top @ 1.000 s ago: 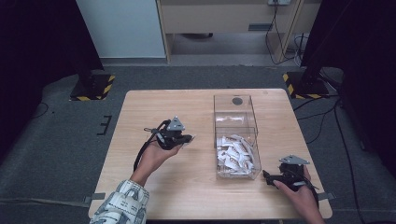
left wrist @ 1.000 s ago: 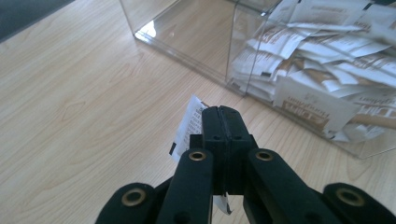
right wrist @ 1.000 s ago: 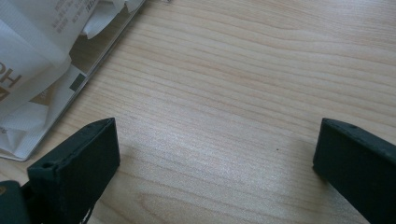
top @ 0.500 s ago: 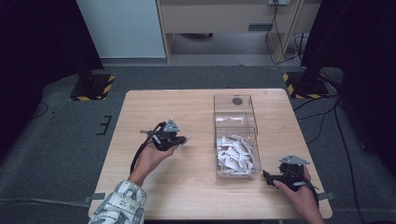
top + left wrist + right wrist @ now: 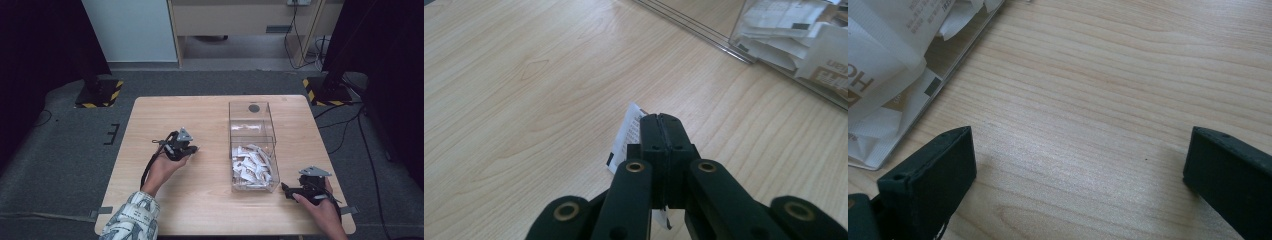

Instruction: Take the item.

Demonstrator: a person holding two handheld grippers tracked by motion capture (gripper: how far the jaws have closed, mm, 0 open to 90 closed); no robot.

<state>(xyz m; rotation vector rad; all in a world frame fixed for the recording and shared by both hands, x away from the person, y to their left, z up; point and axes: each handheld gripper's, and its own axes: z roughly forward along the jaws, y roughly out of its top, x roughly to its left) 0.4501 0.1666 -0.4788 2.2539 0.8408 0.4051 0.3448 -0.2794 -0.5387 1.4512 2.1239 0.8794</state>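
My left gripper (image 5: 191, 149) is held over the table's middle left, left of the clear box (image 5: 240, 111). Its jaws are shut on a white paper sachet (image 5: 627, 134) with black print, which sticks out to the left of the tips (image 5: 661, 121) just above the wood. The box holds several white sachets (image 5: 252, 162) heaped in its near half. My right gripper (image 5: 286, 189) rests low by the box's near right corner, open. In the right gripper view the jaws stand wide apart (image 5: 1078, 155) over bare wood, with box sachets (image 5: 883, 65) at the left.
The wooden table (image 5: 210, 210) has free room on its left and near parts. The box's far half has a black round mark (image 5: 254, 107). Black stands with yellow-striped bases (image 5: 100, 92) flank the table on grey carpet.
My left gripper has drawn a little to the left, away from the box, with the sachet in it. The right gripper has stayed where it was.
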